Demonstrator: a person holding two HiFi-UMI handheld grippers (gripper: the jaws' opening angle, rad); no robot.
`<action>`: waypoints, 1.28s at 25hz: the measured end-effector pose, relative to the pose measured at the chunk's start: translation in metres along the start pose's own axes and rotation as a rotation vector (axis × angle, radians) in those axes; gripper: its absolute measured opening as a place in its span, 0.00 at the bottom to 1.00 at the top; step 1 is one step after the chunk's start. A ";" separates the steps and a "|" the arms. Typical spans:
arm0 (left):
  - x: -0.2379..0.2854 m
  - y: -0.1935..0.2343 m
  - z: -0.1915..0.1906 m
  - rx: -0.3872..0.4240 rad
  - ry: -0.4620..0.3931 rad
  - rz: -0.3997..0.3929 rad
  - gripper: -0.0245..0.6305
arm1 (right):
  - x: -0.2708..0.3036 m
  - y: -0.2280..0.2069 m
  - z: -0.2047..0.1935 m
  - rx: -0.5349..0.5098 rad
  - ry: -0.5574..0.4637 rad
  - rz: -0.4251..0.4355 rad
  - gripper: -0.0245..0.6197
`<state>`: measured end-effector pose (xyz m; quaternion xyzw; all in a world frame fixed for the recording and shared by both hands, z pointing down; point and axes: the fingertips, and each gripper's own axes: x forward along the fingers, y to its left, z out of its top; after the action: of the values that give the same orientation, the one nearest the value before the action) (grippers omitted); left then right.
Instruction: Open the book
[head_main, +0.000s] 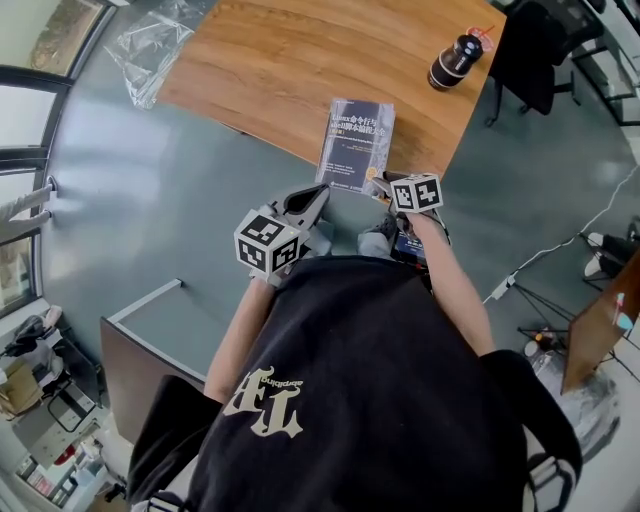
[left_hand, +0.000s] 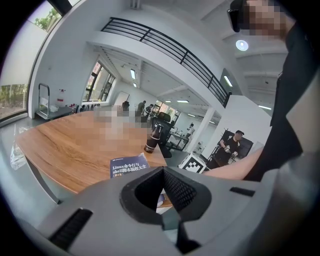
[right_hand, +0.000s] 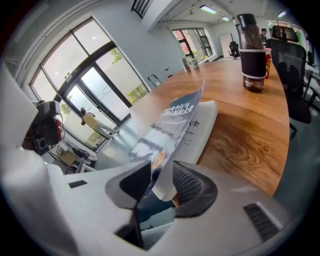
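My left gripper has its fingers closed tip to tip, with nothing between them. The book lies just beyond those tips and a little to their left, flat at the near edge of the wooden table. I cannot tell whether the tips touch it.

My right gripper has its fingers apart, and the book's front cover runs up through the gap between them. The cover is raised off the pages and bends away from the fingers, with its lower corner down in the throat of the jaws. In the right gripper view it lies close to the finger on the right, with clear space beside the finger on the left, so the pads are not pinching it. The white block of pages sits just ahead of these fingertips and slightly to their right, flat on the wood.

From the head view, both pairs of fingertips are at the book's near short edge, the left pair by its left corner and the right pair by its right corner.

Well beyond the book, farther along the table, a dark bottle stands upright.
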<state>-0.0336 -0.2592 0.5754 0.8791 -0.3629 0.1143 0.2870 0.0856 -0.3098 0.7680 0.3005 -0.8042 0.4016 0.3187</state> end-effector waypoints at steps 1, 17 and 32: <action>-0.001 0.001 -0.001 0.000 0.002 -0.001 0.05 | 0.002 0.001 0.000 0.003 0.001 -0.005 0.23; -0.001 0.002 -0.030 0.031 0.082 -0.121 0.05 | -0.019 0.067 0.050 0.117 -0.160 0.139 0.05; -0.021 0.058 -0.008 0.084 0.105 -0.120 0.05 | 0.015 0.165 0.104 0.066 -0.260 0.436 0.20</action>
<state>-0.0890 -0.2757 0.5979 0.9034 -0.2888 0.1578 0.2750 -0.0736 -0.3187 0.6549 0.1795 -0.8706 0.4449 0.1087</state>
